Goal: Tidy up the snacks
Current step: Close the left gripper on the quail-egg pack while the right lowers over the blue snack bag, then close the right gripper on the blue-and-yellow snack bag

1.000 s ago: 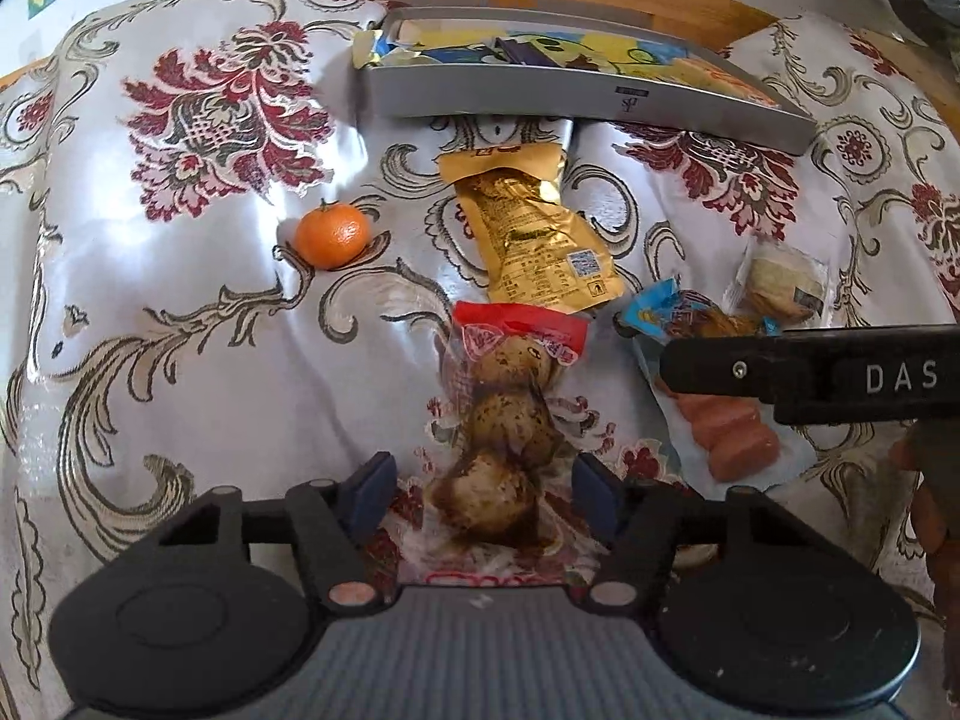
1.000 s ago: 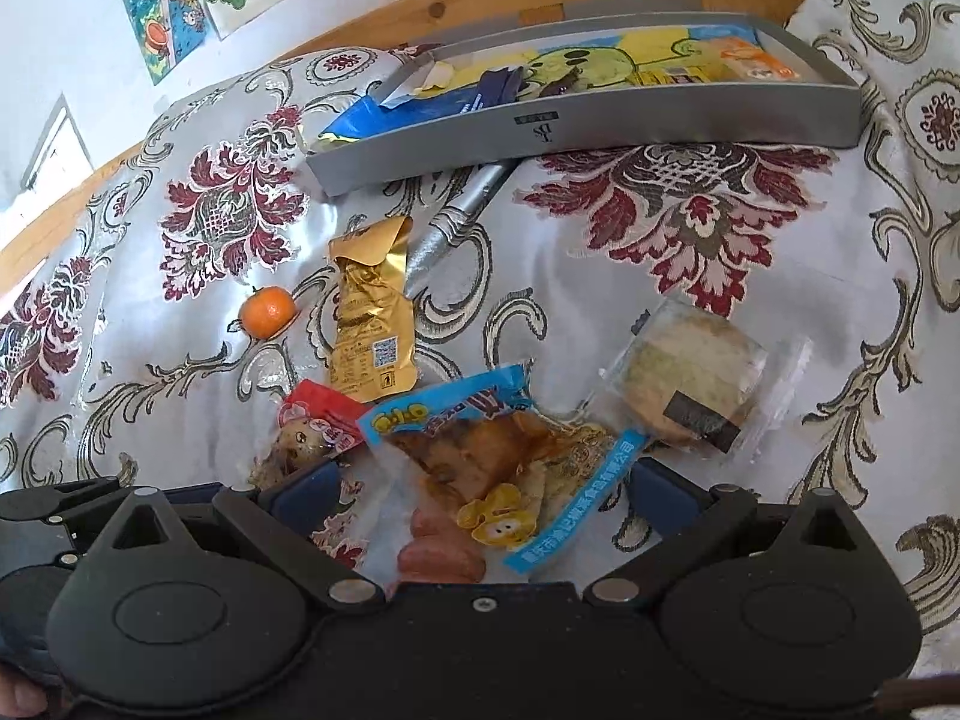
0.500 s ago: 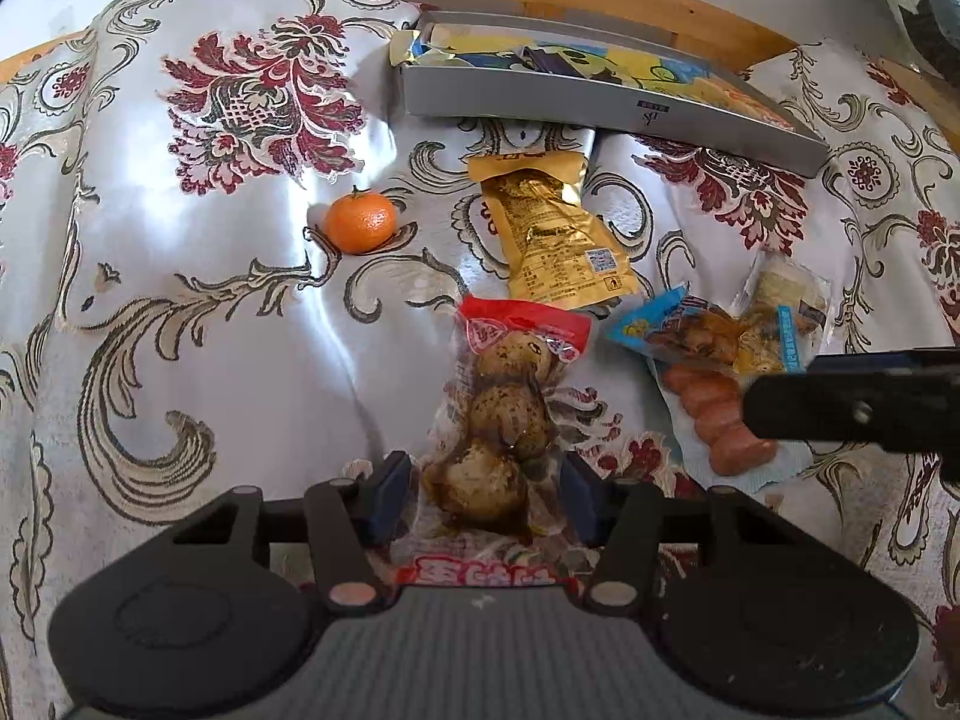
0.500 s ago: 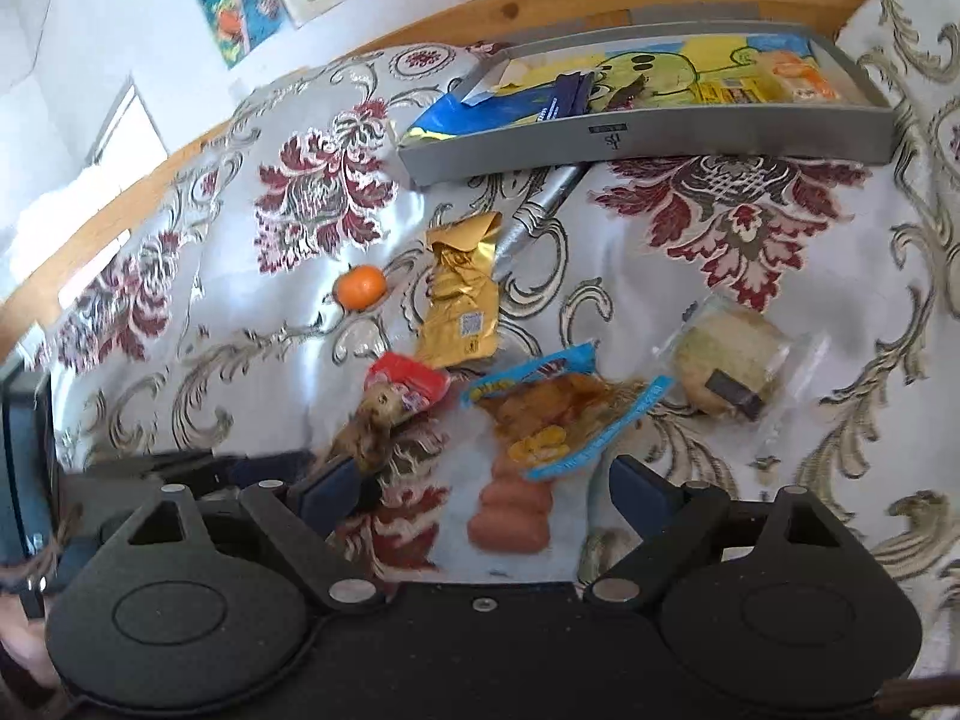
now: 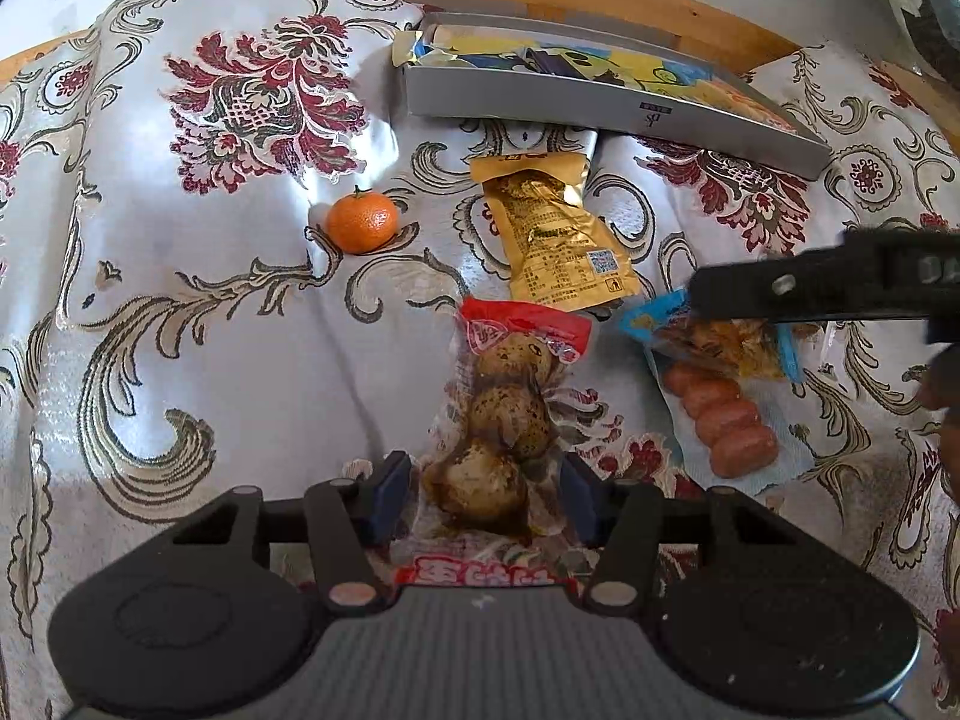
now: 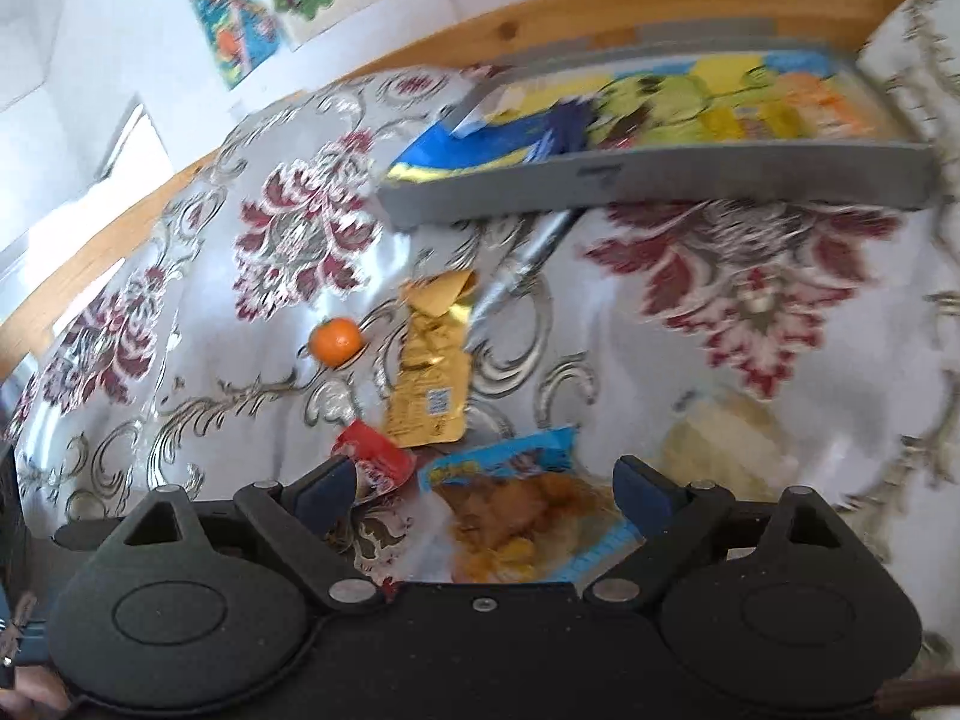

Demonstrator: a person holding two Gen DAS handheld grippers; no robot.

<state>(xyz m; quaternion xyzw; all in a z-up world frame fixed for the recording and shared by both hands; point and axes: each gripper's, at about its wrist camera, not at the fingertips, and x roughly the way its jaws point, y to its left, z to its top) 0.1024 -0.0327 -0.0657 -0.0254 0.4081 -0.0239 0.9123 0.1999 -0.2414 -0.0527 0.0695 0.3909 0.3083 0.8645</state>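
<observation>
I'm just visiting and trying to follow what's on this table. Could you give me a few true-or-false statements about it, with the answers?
1. The egg packet lies between the left gripper's fingers. True.
2. The tangerine sits inside the grey tray. False: it rests on the tablecloth, apart from the tray.
3. The gold pouch lies between tray and egg packet. True.
4. The right gripper is clamped shut. False: its jaws stand wide open over the blue-edged snack bag.
</observation>
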